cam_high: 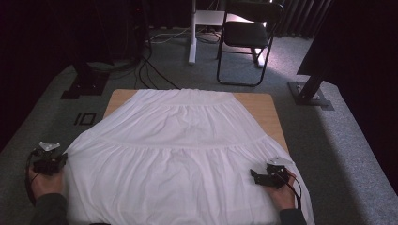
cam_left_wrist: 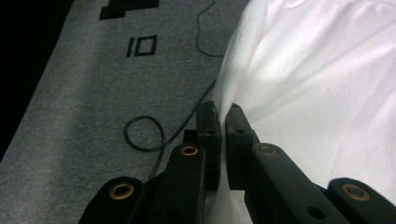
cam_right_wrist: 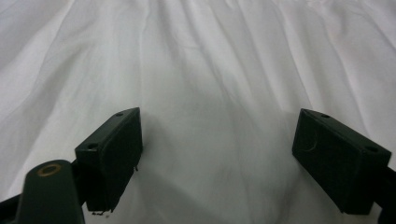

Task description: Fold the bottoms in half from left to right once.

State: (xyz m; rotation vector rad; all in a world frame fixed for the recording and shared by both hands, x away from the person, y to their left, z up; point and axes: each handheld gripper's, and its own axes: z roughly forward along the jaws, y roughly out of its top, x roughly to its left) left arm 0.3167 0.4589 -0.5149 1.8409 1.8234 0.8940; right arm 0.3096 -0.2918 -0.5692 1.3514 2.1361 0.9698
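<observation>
Tool on our left (cam_high: pixel 55 159) is pinched closed on the left side edge of the white skirt (cam_high: pixel 183 150), near its hem corner; in the left gripper view its jaws stand almost together with a thin fold of the white cloth (cam_left_wrist: pixel 303 93) caught between them. Our right tool (cam_high: pixel 263 178) rests over the skirt near the right near corner of the counter (cam_high: pixel 270 110), its jaws spread wide with nothing between them but flat fabric (cam_right_wrist: pixel 215 93) below.

We find the skirt laid out flat, waistband at the far edge, tiers widening toward us, its hem and sides hanging over the near, left and right edges of the counter.

We judge it light, thin and limp. It will not hold a shape, it will sag between two grips and drag its gathers along, and a pull at one point will wrinkle the rest. It looks smooth enough to slide on the wood. The best holds, we think, are the side edges and hem corners, where the seam is thicker than the single layer.

Open carpet lies left of the counter, with a loose cable (cam_left_wrist: pixel 144 135) on it below our left tool. A chair (cam_high: pixel 248 37) stands well beyond the far edge.
</observation>
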